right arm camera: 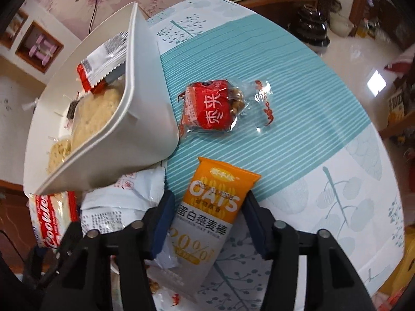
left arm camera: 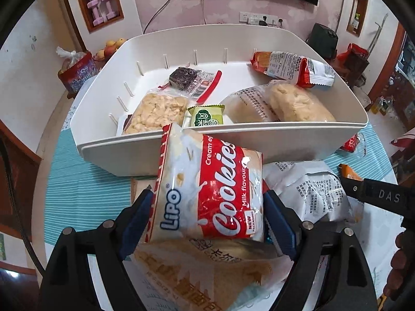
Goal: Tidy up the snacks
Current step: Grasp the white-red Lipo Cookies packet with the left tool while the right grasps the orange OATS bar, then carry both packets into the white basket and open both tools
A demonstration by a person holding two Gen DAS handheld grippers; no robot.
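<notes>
My left gripper (left arm camera: 207, 204) is shut on a red and white Lipo cookies packet (left arm camera: 207, 186), held up just in front of the white bin's (left arm camera: 129, 153) near wall. The bin holds several wrapped snacks. My right gripper (right arm camera: 207, 207) is open, its fingers on either side of an orange and white oats bar packet (right arm camera: 207, 207) that lies on the teal tablecloth (right arm camera: 285, 103). The cookies packet also shows at the lower left of the right wrist view (right arm camera: 54, 217), below the bin (right arm camera: 145, 119).
A red nut snack packet (right arm camera: 215, 106) lies on the cloth right of the bin. A white printed packet (left arm camera: 311, 194) and a tan bread packet (left arm camera: 202, 272) lie under my left gripper. The right gripper's arm (left arm camera: 384, 194) enters at the right. Fruit and a bag stand behind the bin.
</notes>
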